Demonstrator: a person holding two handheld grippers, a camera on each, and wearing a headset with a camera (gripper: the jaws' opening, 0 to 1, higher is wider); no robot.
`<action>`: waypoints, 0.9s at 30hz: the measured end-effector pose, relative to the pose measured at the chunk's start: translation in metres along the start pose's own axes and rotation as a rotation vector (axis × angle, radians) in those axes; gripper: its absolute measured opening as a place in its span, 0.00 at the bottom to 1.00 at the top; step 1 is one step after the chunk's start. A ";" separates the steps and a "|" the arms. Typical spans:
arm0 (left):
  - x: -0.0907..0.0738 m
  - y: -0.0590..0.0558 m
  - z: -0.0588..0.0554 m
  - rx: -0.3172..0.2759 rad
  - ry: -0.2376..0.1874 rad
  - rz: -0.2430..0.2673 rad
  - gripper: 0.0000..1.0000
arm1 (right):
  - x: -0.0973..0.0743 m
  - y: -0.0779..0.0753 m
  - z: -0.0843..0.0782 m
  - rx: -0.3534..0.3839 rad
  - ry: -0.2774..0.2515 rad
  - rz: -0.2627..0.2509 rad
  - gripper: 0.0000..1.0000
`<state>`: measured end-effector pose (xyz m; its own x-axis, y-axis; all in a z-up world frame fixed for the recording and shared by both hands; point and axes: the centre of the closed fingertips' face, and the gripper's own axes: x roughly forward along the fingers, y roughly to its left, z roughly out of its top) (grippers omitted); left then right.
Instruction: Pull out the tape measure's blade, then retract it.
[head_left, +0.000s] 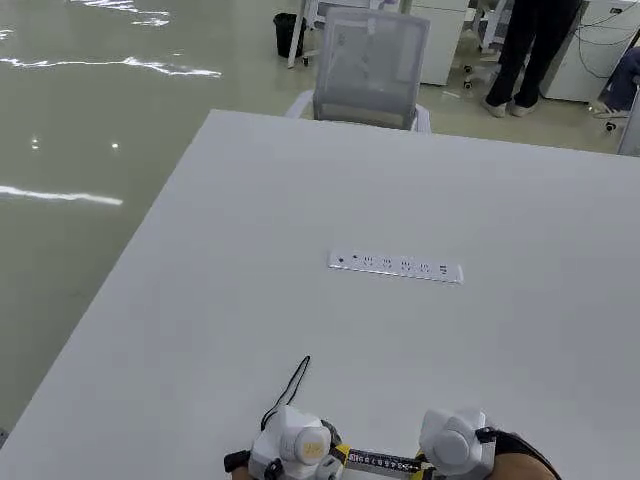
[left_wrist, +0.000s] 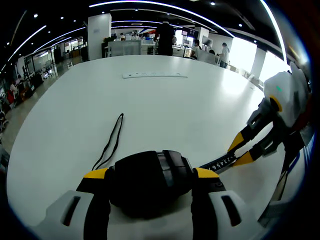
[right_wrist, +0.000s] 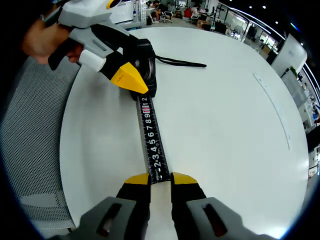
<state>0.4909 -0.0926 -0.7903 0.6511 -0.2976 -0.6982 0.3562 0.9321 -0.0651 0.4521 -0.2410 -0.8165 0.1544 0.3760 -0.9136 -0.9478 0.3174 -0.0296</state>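
Note:
The tape measure's black case (left_wrist: 150, 185) sits between the yellow-tipped jaws of my left gripper (left_wrist: 150, 175), which is shut on it just above the white table. The blade (right_wrist: 151, 132), with black numbers, is drawn out a short way from the case (right_wrist: 146, 60) to my right gripper (right_wrist: 160, 177), which is shut on its tip. In the head view both grippers are at the bottom edge, the left gripper (head_left: 318, 452) and the right gripper (head_left: 420, 466), with the blade (head_left: 380, 462) between them. The case's black strap (head_left: 293, 385) trails across the table.
A white power strip (head_left: 395, 267) lies in the middle of the table (head_left: 250, 250). A grey mesh chair (head_left: 368, 70) stands at the far edge. A person (head_left: 535, 50) stands at the back right by cabinets. A hand (right_wrist: 42, 40) grips the left gripper.

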 end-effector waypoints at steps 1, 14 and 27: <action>0.000 0.000 0.000 -0.001 0.001 0.001 0.63 | 0.000 0.000 0.000 0.001 0.002 0.001 0.14; -0.002 -0.001 0.000 -0.004 -0.009 0.008 0.63 | 0.002 0.001 0.005 -0.013 0.001 0.001 0.14; -0.001 0.000 -0.001 -0.008 -0.008 0.017 0.63 | 0.005 0.001 0.011 -0.032 -0.003 -0.004 0.14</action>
<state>0.4897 -0.0925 -0.7902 0.6620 -0.2836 -0.6938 0.3403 0.9385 -0.0590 0.4552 -0.2293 -0.8162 0.1589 0.3779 -0.9121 -0.9556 0.2912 -0.0459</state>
